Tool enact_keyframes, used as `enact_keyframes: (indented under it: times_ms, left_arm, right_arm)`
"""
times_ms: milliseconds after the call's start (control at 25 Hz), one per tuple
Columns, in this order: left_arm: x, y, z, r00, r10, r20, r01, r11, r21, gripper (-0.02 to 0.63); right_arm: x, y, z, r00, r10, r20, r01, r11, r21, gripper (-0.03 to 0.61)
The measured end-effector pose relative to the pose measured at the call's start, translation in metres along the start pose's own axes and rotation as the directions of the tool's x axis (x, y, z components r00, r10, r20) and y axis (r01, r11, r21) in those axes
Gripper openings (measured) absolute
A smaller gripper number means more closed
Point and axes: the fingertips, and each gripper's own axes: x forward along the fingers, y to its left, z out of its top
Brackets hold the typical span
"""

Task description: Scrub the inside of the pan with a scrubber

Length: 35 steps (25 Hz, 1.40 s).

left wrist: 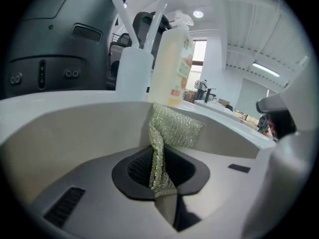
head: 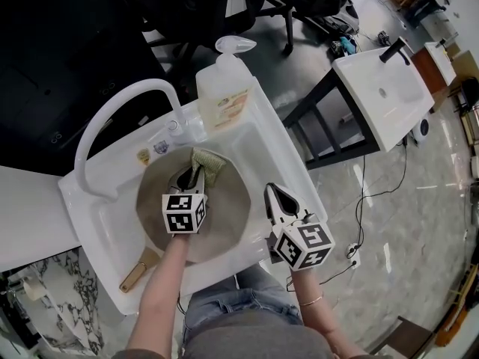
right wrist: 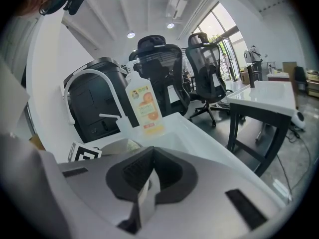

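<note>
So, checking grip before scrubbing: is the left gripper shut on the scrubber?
Shut: the left gripper pinches the scrubber between its jaws.

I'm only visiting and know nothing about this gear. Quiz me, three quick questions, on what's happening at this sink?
1. True or false: the left tongs grip the scrubber.
2. What do the right tongs hold? A) a bottle B) nothing C) the scrubber
3. Fill in: the pan sits in the ____.

Key: 1 true; 2 B; 3 sink.
</note>
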Motion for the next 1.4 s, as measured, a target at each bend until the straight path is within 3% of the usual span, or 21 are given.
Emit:
enact_keyframes:
  times_ms: [200,360,520,720,1120,1240,1400]
  left_arm:
    - [-0.006,0.032,0.005,0.991,0.135,0.005,-0.135,0.990,-0.045,0.060]
    - [-0.018,0.052,0.004,0.970,0.243,-0.008,-0.243,0.966,-0.089,0.060]
    - [-0.033,0.069,0.001,0.938,0.345,-0.032,-0.346,0.929,-0.128,0.060]
    - [-0.055,0.089,-0.002,0.885,0.459,-0.077,-0.465,0.877,-0.121,0.061]
    - [-0.105,0.108,-0.012,0.791,0.595,-0.141,-0.610,0.784,-0.115,0.061]
    - [-0.115,0.107,-0.009,0.774,0.613,-0.156,-0.631,0.767,-0.116,0.061]
    - [-0.132,0.108,-0.003,0.754,0.637,-0.162,-0.652,0.756,-0.060,0.061]
  right_arm:
    - [0.002,0.000,0.001,1.000,0.015,-0.004,-0.015,1.000,-0.002,0.011]
    - [0.005,0.004,0.003,0.999,0.034,-0.002,-0.034,0.999,-0.006,0.011]
    - [0.005,0.011,0.006,0.998,0.056,0.003,-0.056,0.998,-0.018,0.011]
    - [0.002,0.015,0.010,0.997,0.071,0.012,-0.071,0.997,-0.027,0.011]
    - [-0.004,0.035,0.019,0.991,0.131,0.034,-0.129,0.990,-0.060,0.011]
    - [-0.006,0.045,0.020,0.987,0.155,0.040,-0.152,0.986,-0.070,0.011]
    - [-0.009,0.053,0.021,0.984,0.174,0.041,-0.171,0.982,-0.077,0.011]
